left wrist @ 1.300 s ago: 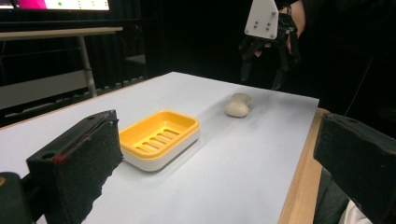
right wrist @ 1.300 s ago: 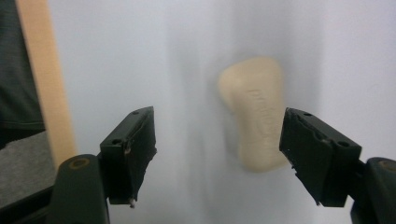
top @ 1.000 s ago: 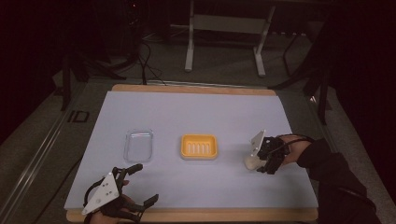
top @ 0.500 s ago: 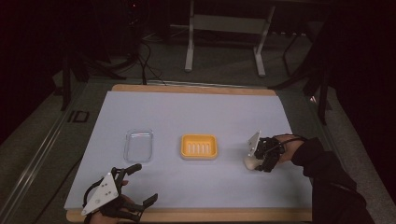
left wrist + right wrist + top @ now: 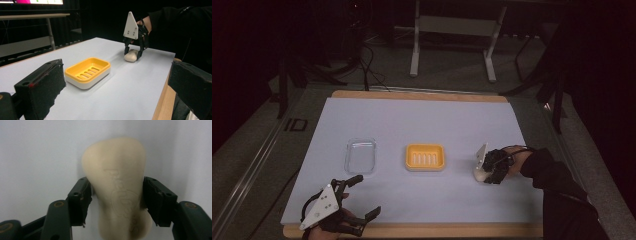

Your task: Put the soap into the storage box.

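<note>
A cream soap bar lies on the white table right of an orange soap dish. My right gripper points down over the bar, one jaw on each side. In the right gripper view both pads press the long sides of the soap bar, so this right gripper is shut on it. The bar still rests on the table. The left gripper view shows the soap bar, the right gripper and the soap dish. My left gripper stands open by the front left edge, holding nothing.
A clear plastic tray sits left of the orange dish. The table's wooden front edge runs just behind my left hand. A dark sleeve reaches in from the right. Desk legs and cables stand beyond the far edge.
My right gripper has shifted slightly left and down over the soap bar, settling its jaws around it. The left gripper has stayed put.
</note>
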Demonstrator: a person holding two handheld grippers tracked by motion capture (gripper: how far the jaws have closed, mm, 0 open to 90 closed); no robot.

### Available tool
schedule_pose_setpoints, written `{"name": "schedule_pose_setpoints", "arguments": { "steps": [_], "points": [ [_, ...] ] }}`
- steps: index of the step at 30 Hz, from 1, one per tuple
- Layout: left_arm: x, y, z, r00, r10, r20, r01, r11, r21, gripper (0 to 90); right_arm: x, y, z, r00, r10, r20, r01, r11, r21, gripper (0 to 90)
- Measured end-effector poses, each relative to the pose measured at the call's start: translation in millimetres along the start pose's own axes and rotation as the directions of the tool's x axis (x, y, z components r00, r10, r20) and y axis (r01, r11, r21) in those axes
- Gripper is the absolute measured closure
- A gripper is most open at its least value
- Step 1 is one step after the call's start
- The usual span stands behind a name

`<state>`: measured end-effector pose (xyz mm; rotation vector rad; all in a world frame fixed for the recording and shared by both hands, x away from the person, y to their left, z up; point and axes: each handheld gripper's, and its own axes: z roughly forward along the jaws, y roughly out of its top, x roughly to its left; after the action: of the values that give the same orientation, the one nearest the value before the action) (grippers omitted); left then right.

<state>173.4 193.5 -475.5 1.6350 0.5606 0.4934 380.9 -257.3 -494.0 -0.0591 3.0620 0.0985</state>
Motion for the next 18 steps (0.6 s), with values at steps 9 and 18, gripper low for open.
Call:
{"name": "schedule_pose_setpoints", "arguments": {
  "steps": [9,18],
  "points": [
    [-0.1,0.0,-0.3,1.0,0.002,0.0,-0.002,1.0,-0.001,1.1,-5.0,1.3,1.8,0.998,0.016,-0.061,-0.015,1.0,0.017,49.5],
    [-0.7,0.0,0.3,1.0,0.005,0.0,-0.005,1.0,-0.002,1.1,-5.9,1.0,-5.1,0.9959,0.052,-0.074,-0.054,0.998,-0.03,49.7]
  ]
}}
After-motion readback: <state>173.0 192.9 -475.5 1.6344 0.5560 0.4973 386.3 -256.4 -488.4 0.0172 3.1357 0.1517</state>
